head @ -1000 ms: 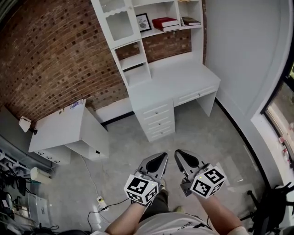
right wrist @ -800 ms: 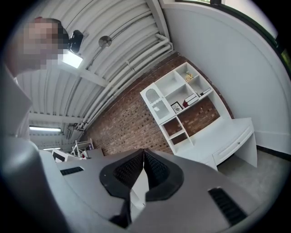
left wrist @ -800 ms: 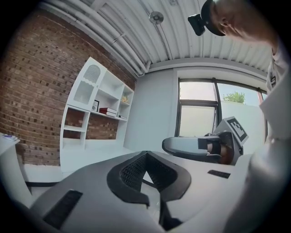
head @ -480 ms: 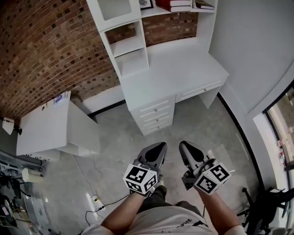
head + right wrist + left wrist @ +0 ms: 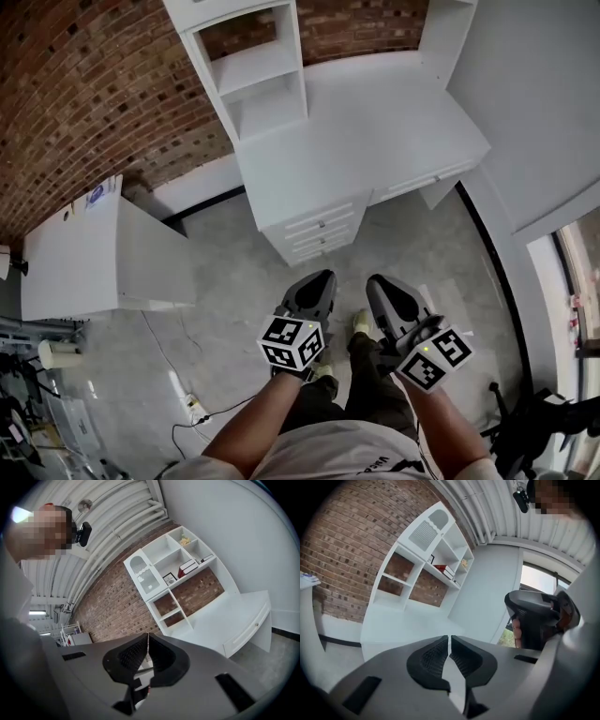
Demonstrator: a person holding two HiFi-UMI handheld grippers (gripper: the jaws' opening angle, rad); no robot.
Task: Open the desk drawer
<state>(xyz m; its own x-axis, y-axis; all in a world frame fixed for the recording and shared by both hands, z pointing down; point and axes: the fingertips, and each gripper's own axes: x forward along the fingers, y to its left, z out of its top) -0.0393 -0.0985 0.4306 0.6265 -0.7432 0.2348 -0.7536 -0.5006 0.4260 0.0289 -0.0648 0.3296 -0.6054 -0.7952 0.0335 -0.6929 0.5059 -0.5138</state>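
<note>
My left tongs (image 5: 322, 277) are pressed together on nothing. The desk's (image 5: 375, 131) drawer stack (image 5: 319, 232) lies at 12 o'clock, well apart, its fronts running about 8 to 2. My right tongs (image 5: 377, 281), also closed and empty, see it at 11 o'clock, and the slim drawer (image 5: 419, 180) at 1. I judge the left nearer the stack.

We have walked closer to the worktop (image 5: 375, 131). It looks bigger now, and its drawers (image 5: 317, 230) sit just ahead of our left tongs (image 5: 319, 281) and right tongs (image 5: 378, 284). The books (image 5: 188, 566) have slid out of the top of the head view. Our legs (image 5: 370, 394) and a shoe (image 5: 362, 323) now show below the tongs. The small white table (image 5: 84, 258) has slid toward the left edge.
</note>
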